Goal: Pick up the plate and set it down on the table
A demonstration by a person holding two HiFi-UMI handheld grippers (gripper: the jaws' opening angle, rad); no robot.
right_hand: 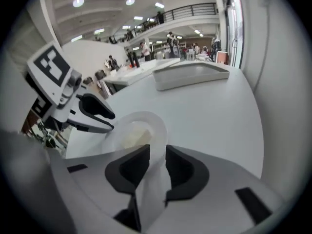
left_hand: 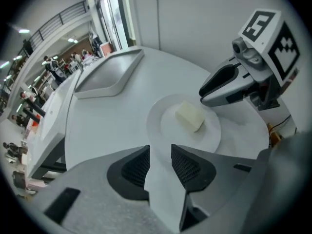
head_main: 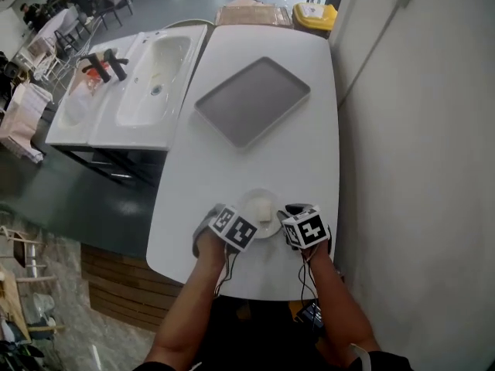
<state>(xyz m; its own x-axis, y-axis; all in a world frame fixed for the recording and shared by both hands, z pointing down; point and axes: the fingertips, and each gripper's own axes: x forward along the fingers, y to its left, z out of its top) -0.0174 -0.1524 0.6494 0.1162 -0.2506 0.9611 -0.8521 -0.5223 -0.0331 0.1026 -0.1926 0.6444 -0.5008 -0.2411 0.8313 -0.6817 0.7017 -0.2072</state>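
Small, round, white plate (head_main: 249, 204) with a shallow raised rim. Lies flat on the white table (head_main: 232, 172), close to the near edge and toward the right side. Carries a pale cream block (left_hand: 190, 115) near the middle, resting on a broad face, slightly skewed.

The bare left forearm (head_main: 193, 300) and right forearm (head_main: 338, 292) reach forward from the bottom of the head view and converge slightly. They hold the two grippers low, side by side and near each other. The left gripper (left_hand: 160, 162) has its jaws apart. The right gripper (right_hand: 157, 162) also has its jaws parted, and its tips angle toward the left one.
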